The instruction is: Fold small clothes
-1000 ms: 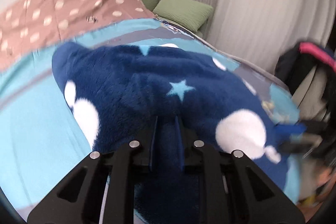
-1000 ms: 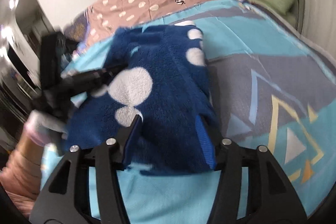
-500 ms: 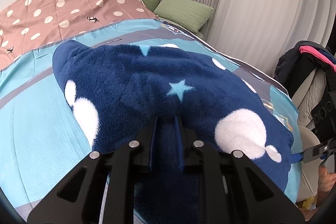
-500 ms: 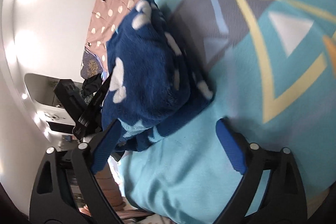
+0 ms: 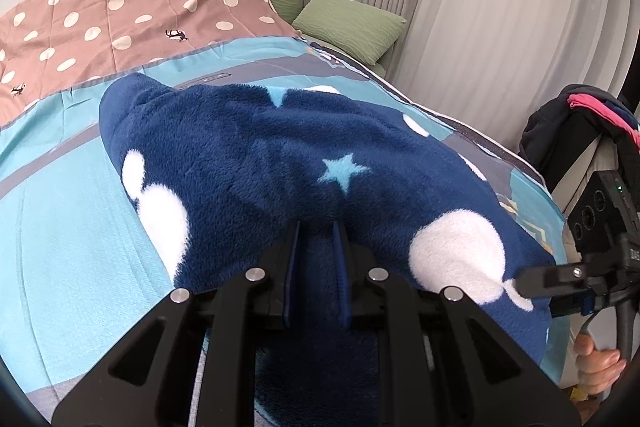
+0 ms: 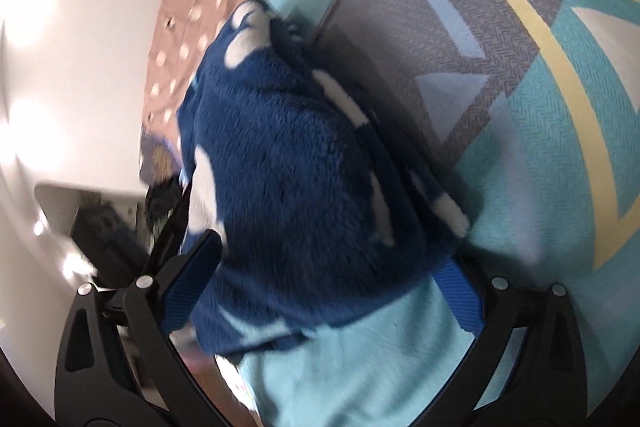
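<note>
Change: the right tool [image 6: 326, 281] has let go of the fleece garment [image 5: 288, 163] and rolled over; the left tool [image 5: 316, 247] has kept its place.
Right tool: jaws spreading wide, the garment's folded end between the blue pads [image 6: 456, 291]; the view is too blurred to tell whether they touch it.
Left tool: narrow, pinching a fold of the navy fleece.
Garment: dark blue with white blobs and a pale star, bunched on the turquoise bedspread [image 5: 60, 227].
Behind: spotted brown cover [image 5: 132, 7], green pillows [image 5: 348, 27].
</note>
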Demonstrator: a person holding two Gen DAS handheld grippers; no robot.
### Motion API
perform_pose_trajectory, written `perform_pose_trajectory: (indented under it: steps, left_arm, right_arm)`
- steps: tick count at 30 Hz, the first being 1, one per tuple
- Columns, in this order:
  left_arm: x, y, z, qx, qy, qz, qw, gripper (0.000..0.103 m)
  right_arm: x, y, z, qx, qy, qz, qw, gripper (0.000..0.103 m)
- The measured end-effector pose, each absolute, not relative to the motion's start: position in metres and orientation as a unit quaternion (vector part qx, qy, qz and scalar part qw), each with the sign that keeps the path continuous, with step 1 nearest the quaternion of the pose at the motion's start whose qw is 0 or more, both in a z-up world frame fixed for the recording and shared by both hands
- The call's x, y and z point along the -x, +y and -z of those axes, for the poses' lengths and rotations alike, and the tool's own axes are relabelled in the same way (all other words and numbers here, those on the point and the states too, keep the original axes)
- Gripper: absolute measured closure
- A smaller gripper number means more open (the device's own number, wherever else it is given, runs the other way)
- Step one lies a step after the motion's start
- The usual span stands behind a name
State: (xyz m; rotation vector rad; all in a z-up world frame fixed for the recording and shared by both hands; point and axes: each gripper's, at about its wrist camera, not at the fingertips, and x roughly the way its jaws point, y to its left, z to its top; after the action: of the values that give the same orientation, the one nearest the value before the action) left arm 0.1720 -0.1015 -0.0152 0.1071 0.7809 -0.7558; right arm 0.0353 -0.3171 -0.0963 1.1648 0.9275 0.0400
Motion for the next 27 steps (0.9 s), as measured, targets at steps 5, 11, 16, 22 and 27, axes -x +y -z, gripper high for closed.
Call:
perform_pose_trajectory:
  steps: [5,11,16,22,27]
  left_arm:
    - [-0.173,-0.100,0.015,-0.040,0.373,0.363,0.853,0.085]
    - [-0.178,-0.093,0.013,-0.005,0.374,0.373,0.849,0.081]
    - [-0.192,-0.071,-0.006,0.086,0.375,0.414,0.825,0.036]
    - [-0.215,-0.067,-0.013,0.036,0.360,0.338,0.869,0.007]
    - [-0.266,-0.058,0.024,0.090,0.429,0.322,0.839,0.005]
  right_arm:
    - [-0.046,-0.311,0.094,-0.529,0.411,0.003,0.742,0.002]
    - [-0.048,-0.308,0.096,-0.517,0.411,-0.010,0.751,0.002]
    - [-0.045,-0.309,0.095,-0.500,0.408,-0.027,0.763,0.002]
    - [-0.047,-0.308,0.094,-0.492,0.406,-0.024,0.769,0.002]
    - [-0.045,-0.310,0.095,-0.492,0.408,-0.026,0.768,0.002]
